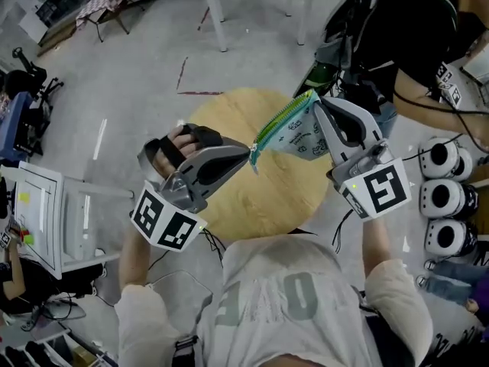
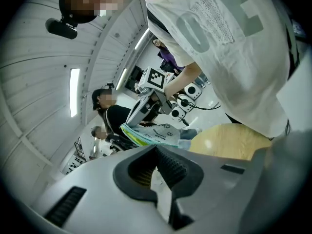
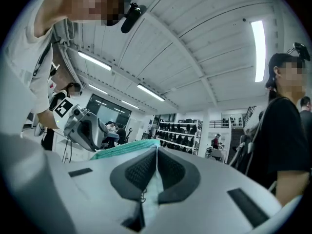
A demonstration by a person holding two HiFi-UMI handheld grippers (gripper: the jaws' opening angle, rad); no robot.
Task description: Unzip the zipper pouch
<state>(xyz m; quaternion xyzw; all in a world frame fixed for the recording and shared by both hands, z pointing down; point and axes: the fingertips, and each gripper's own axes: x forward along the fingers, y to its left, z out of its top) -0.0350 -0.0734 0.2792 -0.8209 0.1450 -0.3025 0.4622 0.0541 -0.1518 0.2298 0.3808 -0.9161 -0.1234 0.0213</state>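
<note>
Above the round wooden table [image 1: 252, 201] a white printed zipper pouch [image 1: 302, 138] with a teal zipper [image 1: 281, 121] hangs stretched between both grippers. My left gripper [image 1: 249, 153] is shut on the zipper pull at the pouch's lower left end. My right gripper [image 1: 317, 102] is shut on the upper right corner of the pouch. In the left gripper view, the pouch [image 2: 148, 134] lies just past the closed left gripper [image 2: 156, 148]. In the right gripper view, teal fabric [image 3: 150, 199] shows between the pads of the closed right gripper [image 3: 157, 149], and the left gripper [image 3: 83, 126] faces it.
A person in black [image 1: 397, 37] stands at the upper right beside cables. Several white round devices [image 1: 443, 197] lie on the floor at the right. White table legs [image 1: 220, 21] stand at the back, and a white stand [image 1: 46, 216] is at the left.
</note>
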